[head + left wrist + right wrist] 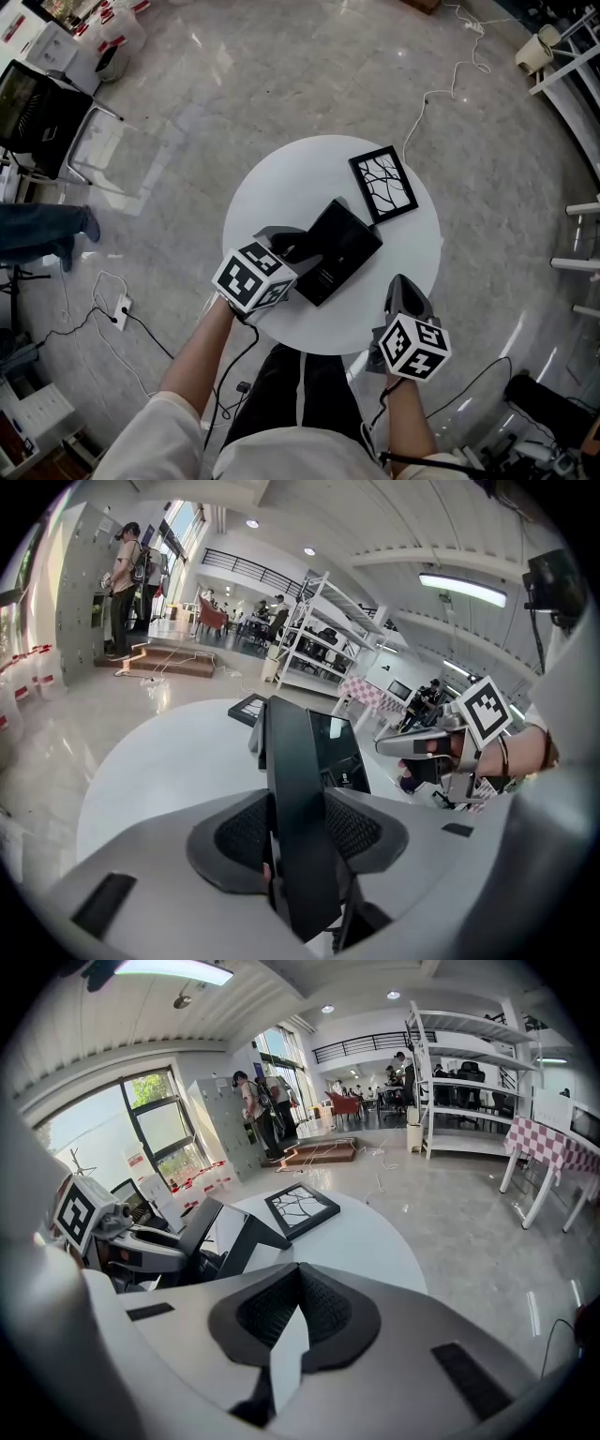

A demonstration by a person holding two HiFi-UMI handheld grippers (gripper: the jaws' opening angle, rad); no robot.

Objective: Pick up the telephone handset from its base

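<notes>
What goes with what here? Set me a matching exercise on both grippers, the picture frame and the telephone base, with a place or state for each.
Things:
1. left gripper
2. right gripper
3. picture frame
4. telephone base

Places or states:
A. lies flat near the far edge of the table
B. jaws together, nothing between them
C. jaws closed on the handset
D. mid-table, between the frame and the left gripper

Pairs: 1-C, 2-B, 3-A, 4-D
</notes>
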